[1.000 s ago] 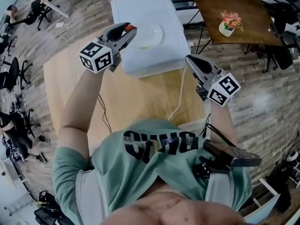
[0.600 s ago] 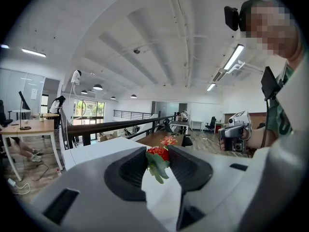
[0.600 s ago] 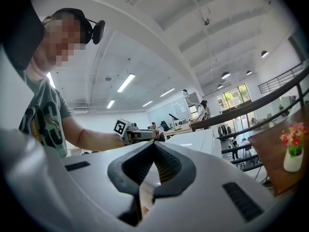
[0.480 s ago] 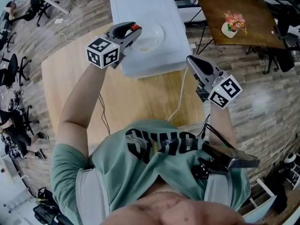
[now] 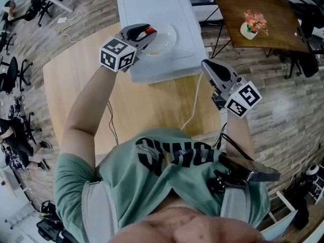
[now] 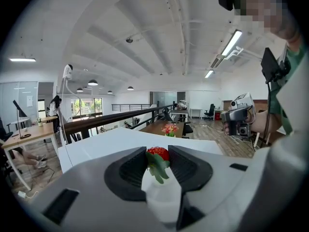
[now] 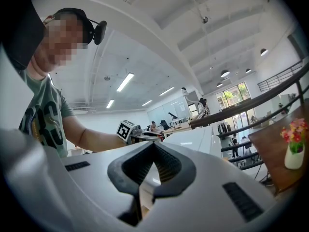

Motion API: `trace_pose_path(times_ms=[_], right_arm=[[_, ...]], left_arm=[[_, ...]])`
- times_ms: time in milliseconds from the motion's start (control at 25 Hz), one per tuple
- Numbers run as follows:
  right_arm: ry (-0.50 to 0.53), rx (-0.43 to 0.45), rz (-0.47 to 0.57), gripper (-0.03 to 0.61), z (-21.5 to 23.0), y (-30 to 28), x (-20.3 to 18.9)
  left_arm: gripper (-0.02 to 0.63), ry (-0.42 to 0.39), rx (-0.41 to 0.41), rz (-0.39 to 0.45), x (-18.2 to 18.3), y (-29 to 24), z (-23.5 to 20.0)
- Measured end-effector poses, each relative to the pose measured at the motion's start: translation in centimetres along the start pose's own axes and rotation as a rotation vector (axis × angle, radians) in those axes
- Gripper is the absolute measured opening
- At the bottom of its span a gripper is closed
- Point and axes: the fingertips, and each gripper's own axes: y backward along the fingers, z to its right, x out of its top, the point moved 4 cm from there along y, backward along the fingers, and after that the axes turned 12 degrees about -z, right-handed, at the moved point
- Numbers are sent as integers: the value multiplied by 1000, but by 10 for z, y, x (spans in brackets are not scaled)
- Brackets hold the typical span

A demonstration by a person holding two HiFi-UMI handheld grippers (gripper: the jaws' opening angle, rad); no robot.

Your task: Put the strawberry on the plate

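Note:
My left gripper (image 5: 148,33) is shut on a red strawberry (image 5: 150,30) with green leaves, held in the air at the near-left rim of the white plate (image 5: 164,38). In the left gripper view the strawberry (image 6: 157,154) sits pinched between the two dark pads. The plate lies on a white box (image 5: 157,29) at the far side of the wooden table (image 5: 152,105). My right gripper (image 5: 208,66) hangs shut and empty off the box's right near corner. In the right gripper view its jaws (image 7: 153,146) meet at the tips.
A white cable (image 5: 194,103) runs from the box across the table toward the person. A dark wooden table (image 5: 253,14) with a flower vase (image 5: 250,25) stands at the far right. Office chairs line the left edge of the floor.
My left gripper has carried the strawberry to the right and a little farther away, closer to the plate. The right gripper has stayed in place.

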Motion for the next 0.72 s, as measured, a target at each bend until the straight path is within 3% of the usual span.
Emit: trace_pose_path(times_ms=[720], right_arm=[[-7, 6, 10, 6, 3, 1, -1]], left_arm=[[144, -112, 39, -83, -4, -11, 6]])
